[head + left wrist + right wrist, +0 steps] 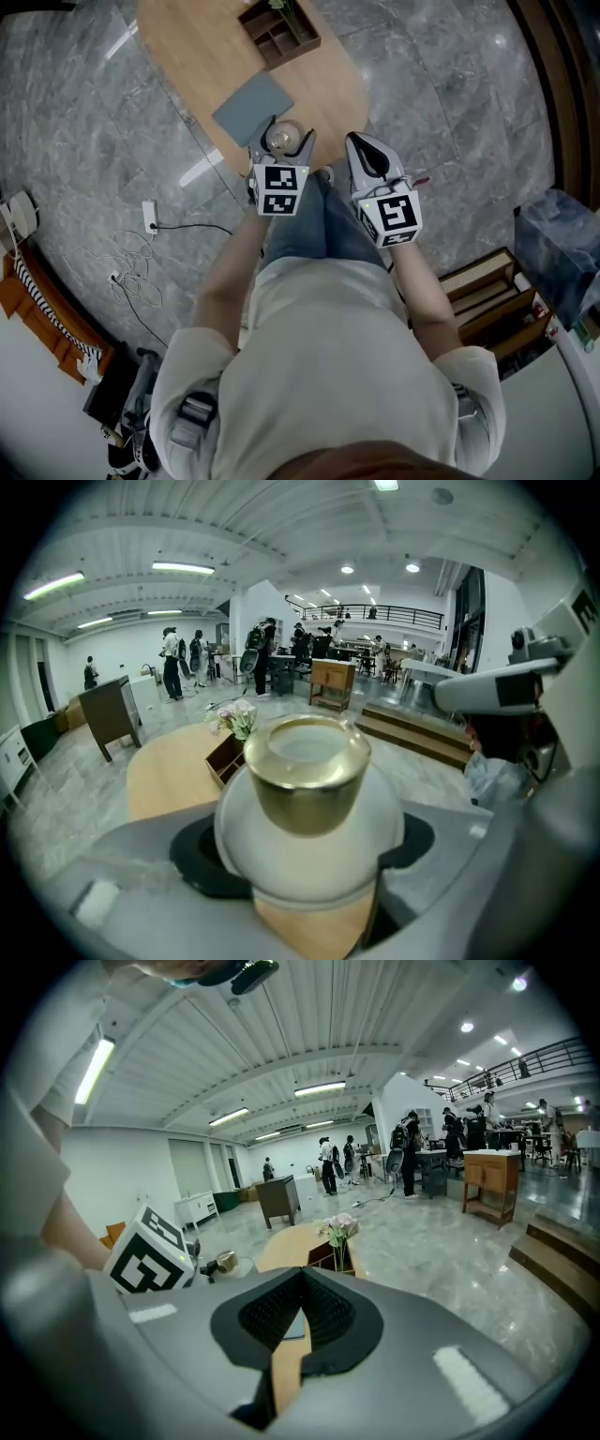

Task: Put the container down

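Observation:
The container [305,803] is a round white jar with a gold neck. My left gripper [307,847] is shut on its belly, dark pads [202,855] on both sides, jar upright. In the head view the container [279,139] hangs over the near edge of the oval wooden table [319,89], held by my left gripper [282,150]. My right gripper [362,150] is beside it to the right, over the table's near edge, shut and empty. In the right gripper view its jaws [302,1283] meet with nothing between them, and the container [225,1262] shows small at the left.
On the table lie a grey mat [251,106] and a wooden organiser box [278,33] with flowers [236,718]. A power strip with cables [150,217] lies on the marble floor at left. Books on a low shelf [487,291] stand at right. People stand far back [173,663].

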`<act>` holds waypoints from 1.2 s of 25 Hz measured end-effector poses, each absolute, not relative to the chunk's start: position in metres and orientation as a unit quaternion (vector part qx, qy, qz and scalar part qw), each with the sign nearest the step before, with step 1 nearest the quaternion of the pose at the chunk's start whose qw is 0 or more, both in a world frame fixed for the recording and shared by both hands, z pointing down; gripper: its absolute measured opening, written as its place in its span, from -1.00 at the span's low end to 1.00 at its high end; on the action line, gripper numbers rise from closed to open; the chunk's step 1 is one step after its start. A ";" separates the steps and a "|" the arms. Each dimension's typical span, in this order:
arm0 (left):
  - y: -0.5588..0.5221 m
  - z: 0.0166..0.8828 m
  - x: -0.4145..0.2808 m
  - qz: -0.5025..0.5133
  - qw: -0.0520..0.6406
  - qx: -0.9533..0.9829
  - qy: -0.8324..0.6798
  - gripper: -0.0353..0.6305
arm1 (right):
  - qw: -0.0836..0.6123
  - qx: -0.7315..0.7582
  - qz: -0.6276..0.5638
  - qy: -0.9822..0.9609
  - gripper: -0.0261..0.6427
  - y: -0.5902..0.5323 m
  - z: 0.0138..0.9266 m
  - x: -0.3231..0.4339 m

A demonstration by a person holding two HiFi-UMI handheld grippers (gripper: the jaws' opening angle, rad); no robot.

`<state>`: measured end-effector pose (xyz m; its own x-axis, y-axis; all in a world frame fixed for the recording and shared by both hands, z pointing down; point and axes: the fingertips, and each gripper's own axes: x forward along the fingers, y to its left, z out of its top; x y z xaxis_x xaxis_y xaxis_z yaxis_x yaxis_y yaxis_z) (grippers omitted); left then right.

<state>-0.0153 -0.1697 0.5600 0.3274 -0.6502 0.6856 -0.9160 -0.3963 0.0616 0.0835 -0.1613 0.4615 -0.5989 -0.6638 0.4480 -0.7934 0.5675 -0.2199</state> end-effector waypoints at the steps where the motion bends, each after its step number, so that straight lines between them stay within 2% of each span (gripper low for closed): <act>1: -0.173 0.570 -0.014 0.296 0.230 0.782 -0.497 0.13 | 0.162 0.421 0.206 -0.869 -0.93 -0.165 0.468 0.083; 13: -0.215 0.670 0.002 0.318 0.243 0.795 -0.456 0.13 | 0.194 0.427 0.235 -0.852 -0.93 -0.199 0.546 0.077; 30: -0.241 0.766 0.034 0.368 0.208 0.813 -0.400 0.13 | 0.200 0.446 0.283 -0.825 -0.93 -0.204 0.621 0.094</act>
<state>0.0337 -0.2412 0.7663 0.4097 -0.4976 0.7646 -0.8033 -0.5939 0.0440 0.0943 -0.2042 0.6214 -0.5222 -0.6228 0.5827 -0.8493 0.4422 -0.2885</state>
